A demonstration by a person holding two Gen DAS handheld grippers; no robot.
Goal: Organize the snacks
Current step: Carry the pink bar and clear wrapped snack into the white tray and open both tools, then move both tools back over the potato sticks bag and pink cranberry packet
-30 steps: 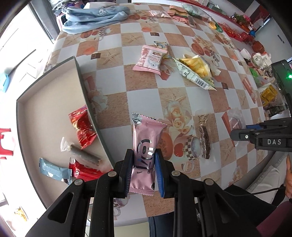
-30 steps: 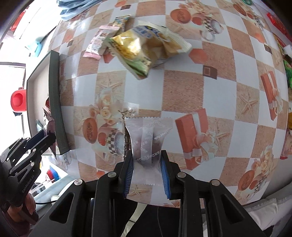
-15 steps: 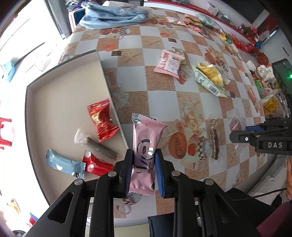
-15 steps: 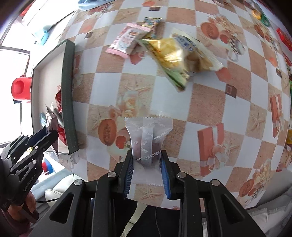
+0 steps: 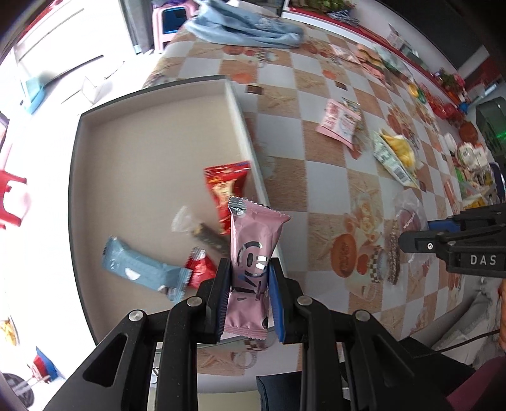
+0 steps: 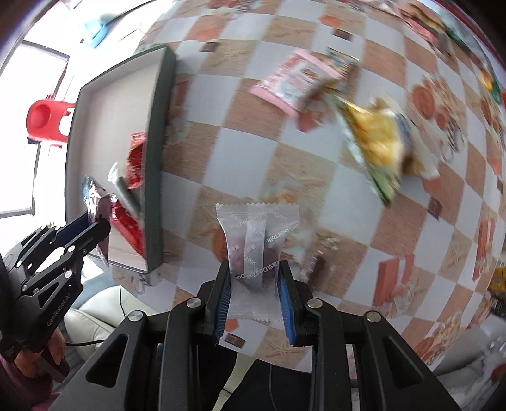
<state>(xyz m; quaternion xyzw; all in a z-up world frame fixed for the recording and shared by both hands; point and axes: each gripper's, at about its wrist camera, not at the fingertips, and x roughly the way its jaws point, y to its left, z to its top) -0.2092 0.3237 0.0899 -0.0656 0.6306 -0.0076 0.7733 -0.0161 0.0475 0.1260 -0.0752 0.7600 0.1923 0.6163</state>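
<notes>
My left gripper (image 5: pixel 248 284) is shut on a pink snack packet (image 5: pixel 254 249) and holds it above the right wall of a dark-rimmed tray (image 5: pixel 151 151). The tray holds a red packet (image 5: pixel 226 189), a blue bar (image 5: pixel 139 268), a dark stick in clear wrap (image 5: pixel 205 235) and a small red packet (image 5: pixel 199 268). My right gripper (image 6: pixel 255 284) is shut on a clear white packet (image 6: pixel 257 234) above the checkered table, right of the tray (image 6: pixel 158 158). The left gripper also shows in the right wrist view (image 6: pixel 95 221).
On the table lie a pink-white packet (image 5: pixel 338 123), a yellow chip bag (image 5: pixel 395 155) and a dark snack in clear wrap (image 5: pixel 393 253). A blue cloth (image 5: pixel 246 30) lies at the far end. Many items crowd the far right edge (image 5: pixel 468 151). A red stool (image 6: pixel 47 121) stands beyond the tray.
My left gripper has moved left with the pink packet, from over the table to over the tray's edge. My right gripper has moved left toward the tray with its packet.
</notes>
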